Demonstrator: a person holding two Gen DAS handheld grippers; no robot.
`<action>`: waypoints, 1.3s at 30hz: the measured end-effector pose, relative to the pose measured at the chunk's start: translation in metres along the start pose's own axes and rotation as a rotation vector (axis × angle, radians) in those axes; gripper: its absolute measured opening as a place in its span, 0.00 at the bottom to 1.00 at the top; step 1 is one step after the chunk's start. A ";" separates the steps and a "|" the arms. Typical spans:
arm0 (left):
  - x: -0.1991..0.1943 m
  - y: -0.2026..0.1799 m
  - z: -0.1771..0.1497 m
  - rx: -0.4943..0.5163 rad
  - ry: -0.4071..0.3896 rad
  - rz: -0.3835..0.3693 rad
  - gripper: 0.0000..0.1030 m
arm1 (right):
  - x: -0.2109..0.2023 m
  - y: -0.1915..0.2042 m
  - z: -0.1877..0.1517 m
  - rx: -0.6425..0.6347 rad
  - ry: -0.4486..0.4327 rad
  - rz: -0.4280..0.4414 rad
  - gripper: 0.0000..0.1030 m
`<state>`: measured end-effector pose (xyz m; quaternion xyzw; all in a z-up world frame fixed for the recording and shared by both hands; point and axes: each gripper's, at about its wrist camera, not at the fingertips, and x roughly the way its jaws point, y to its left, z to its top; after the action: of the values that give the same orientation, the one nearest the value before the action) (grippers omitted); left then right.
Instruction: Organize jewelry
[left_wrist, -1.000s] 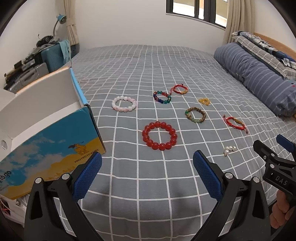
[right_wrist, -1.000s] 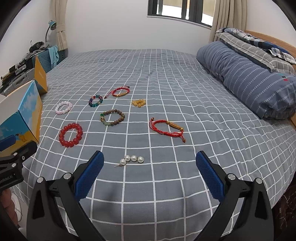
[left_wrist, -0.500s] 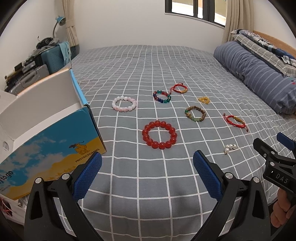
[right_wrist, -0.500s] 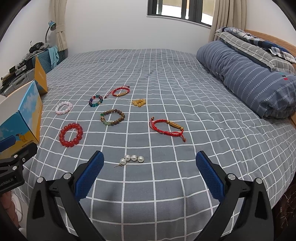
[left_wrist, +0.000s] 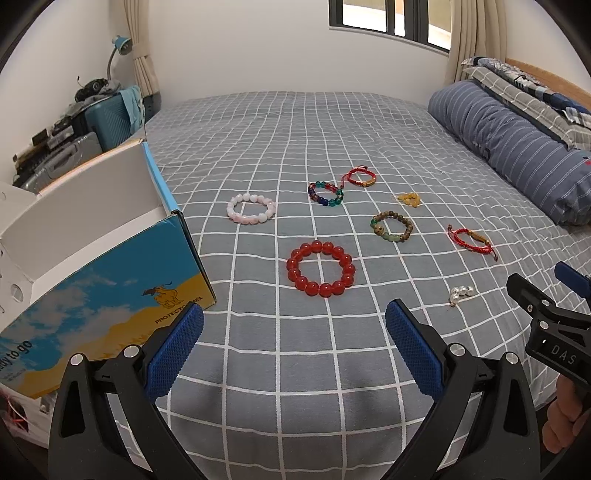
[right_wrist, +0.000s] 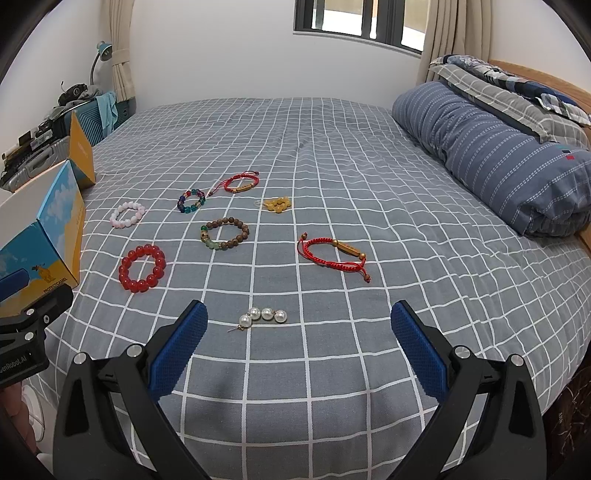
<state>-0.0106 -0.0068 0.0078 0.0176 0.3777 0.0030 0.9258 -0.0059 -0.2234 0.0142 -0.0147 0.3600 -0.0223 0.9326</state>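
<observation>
I hold left gripper (left_wrist: 293, 349) spread wide, empty | red bead bracelet (left_wrist: 321, 268) lies on the bed (left_wrist: 295, 140) just ahead, between its fingers | right gripper (right_wrist: 298, 349) also spread, empty | pearl piece (right_wrist: 262, 316) lies near ahead | open box (left_wrist: 99, 254) at left

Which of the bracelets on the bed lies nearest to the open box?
The pink bead bracelet. It lies closest to the box; the big red bead bracelet is a little farther, the others farther right.
</observation>
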 end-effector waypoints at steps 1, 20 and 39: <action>0.000 0.000 0.000 0.000 0.001 0.000 0.94 | 0.000 0.000 0.000 0.000 0.000 0.000 0.93; 0.001 -0.001 -0.001 0.004 0.007 0.010 0.94 | -0.001 0.001 -0.001 -0.001 0.002 0.004 0.93; 0.001 -0.002 0.006 0.010 0.005 0.013 0.94 | -0.001 0.003 0.005 -0.005 -0.006 0.009 0.93</action>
<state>-0.0057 -0.0093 0.0113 0.0247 0.3798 0.0073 0.9247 -0.0035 -0.2200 0.0182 -0.0154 0.3576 -0.0171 0.9336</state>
